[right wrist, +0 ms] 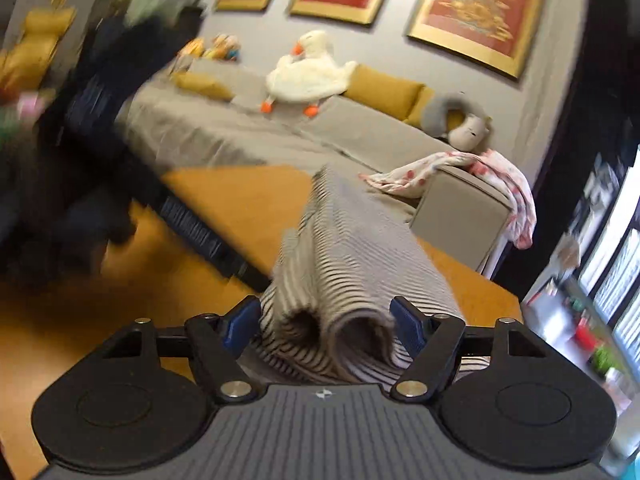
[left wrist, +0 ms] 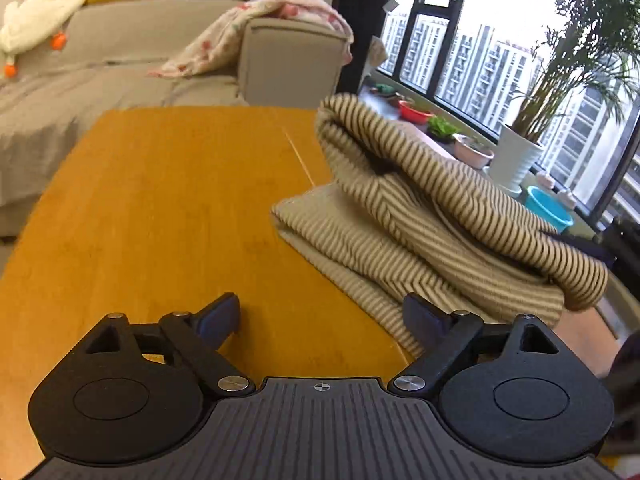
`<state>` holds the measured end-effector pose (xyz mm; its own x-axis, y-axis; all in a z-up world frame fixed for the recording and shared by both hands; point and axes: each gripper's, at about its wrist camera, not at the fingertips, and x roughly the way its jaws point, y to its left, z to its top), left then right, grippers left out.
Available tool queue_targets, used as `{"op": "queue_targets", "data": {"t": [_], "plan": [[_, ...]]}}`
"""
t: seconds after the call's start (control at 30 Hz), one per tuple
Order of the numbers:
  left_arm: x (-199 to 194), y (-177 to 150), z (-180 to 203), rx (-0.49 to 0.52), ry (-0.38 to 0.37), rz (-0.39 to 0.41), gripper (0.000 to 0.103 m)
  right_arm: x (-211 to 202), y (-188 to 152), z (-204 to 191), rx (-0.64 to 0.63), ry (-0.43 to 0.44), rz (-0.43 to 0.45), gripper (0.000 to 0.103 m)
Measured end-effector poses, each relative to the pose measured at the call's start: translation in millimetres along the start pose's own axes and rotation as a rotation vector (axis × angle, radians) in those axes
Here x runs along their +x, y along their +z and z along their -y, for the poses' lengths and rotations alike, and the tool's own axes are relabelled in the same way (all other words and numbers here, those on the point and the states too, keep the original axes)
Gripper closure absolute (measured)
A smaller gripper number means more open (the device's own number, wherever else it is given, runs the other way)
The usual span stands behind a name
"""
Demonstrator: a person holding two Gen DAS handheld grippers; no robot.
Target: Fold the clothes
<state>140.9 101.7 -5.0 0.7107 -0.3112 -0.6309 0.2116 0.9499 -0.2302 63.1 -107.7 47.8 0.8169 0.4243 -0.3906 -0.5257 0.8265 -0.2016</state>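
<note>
Left gripper [left wrist: 320, 316], fingers spread apart and holding nothing, hovers over the orange wooden table [left wrist: 160, 208]. Right gripper [right wrist: 326, 320] clamps a rolled fold of the beige-and-black striped knit garment [left wrist: 420, 216], lifted off the table's right side. The right-wrist view is motion-blurred at left.

Black tongs [left wrist: 320, 316], blue pads [right wrist: 240, 326]

No legible text — gold marks on red wall pictures [right wrist: 476, 12] unreadable.
</note>
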Motion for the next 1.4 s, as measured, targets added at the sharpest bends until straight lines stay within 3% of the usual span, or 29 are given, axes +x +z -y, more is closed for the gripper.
{"op": "queue_targets", "data": {"t": [0.13,0.2,0.33,0.47,0.5,0.57,0.63,0.77,0.8,0.83,0.87,0.93,1.27,1.4], "plan": [[-6,5,-14,-0.13,-0.092,-0.004,0.027,2,-4,-16,-0.043,0.014,-0.007,0.031],[-7,9,-14,-0.18,-0.123,0.012,0.027,3,-5,-23,-0.065,0.02,-0.011,0.031],[-7,14,-22,-0.221,-0.183,0.003,0.027,-9,0,-20,0.008,0.032,0.041,0.031],[-1,9,-28,-0.314,-0.303,-0.041,0.027,16,-16,-28,-0.129,-0.08,-0.042,0.033],[2,8,-28,-0.324,-0.318,-0.049,0.027,14,-14,-25,-0.097,-0.081,-0.026,0.041],[6,7,-25,-0.317,-0.326,-0.059,0.028,7,-8,-16,-0.023,-0.084,0.017,0.058],[12,10,-22,-0.305,-0.334,-0.065,0.032,5,-3,-13,-0.023,-0.111,0.04,0.056],[16,11,-14,-0.295,-0.359,-0.076,0.043,25,-19,-22,-0.165,-0.129,-0.025,0.052],[17,12,-13,-0.294,-0.362,-0.083,0.045,27,-23,-25,-0.194,-0.137,-0.019,0.055],[19,12,-13,-0.295,-0.365,-0.091,0.047,24,-15,-21,-0.172,-0.126,0.002,0.068],[22,12,-13,-0.298,-0.371,-0.101,0.049,21,-6,-16,-0.145,-0.113,0.023,0.073],[26,10,-14,-0.311,-0.383,-0.112,0.051,14,11,-7,-0.091,-0.088,0.066,0.079],[21,6,-26,-0.32,-0.407,-0.094,0.052,33,31,-15,-0.062,0.096,-0.025,0.08],[-9,20,-42,-0.292,-0.331,-0.008,0.051,34,9,-37,-0.188,0.069,-0.064,0.078]]}}
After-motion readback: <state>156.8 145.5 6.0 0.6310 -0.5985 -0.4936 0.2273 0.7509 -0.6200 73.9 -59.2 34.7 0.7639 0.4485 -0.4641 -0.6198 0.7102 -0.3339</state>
